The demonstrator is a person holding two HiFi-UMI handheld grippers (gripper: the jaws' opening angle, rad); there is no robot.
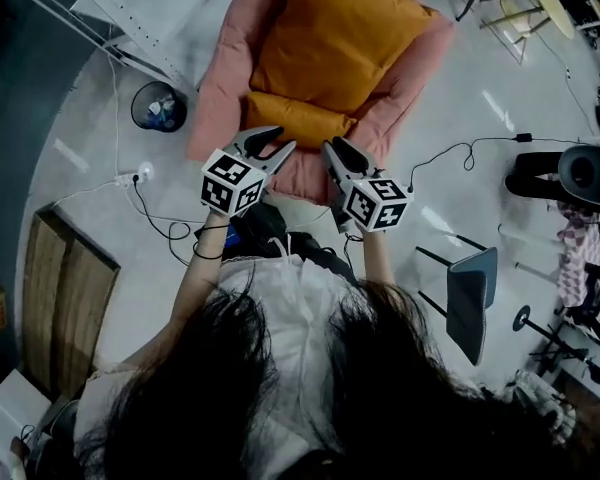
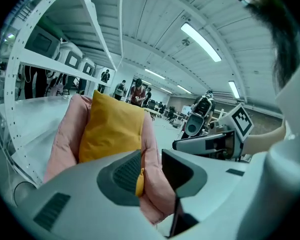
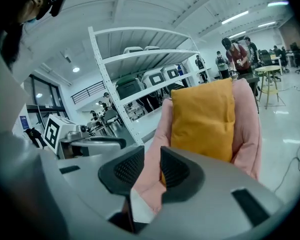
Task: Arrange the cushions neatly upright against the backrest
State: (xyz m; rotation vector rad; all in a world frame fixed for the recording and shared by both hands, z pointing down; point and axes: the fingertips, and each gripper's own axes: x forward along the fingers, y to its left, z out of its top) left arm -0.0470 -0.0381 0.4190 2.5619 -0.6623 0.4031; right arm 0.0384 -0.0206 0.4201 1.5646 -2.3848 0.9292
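Pinch check: your left gripper (image 1: 285,138) and right gripper (image 1: 332,146) both sit narrow on the pink chair's (image 1: 220,78) front lip. That orange cushion (image 1: 335,33) stands at 12 o'clock against the backrest (image 3: 246,119). Seems like final straightening; next you'd let go.

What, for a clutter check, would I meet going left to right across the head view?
wooden board → black bin → pink armchair → grey chair → black rounded object
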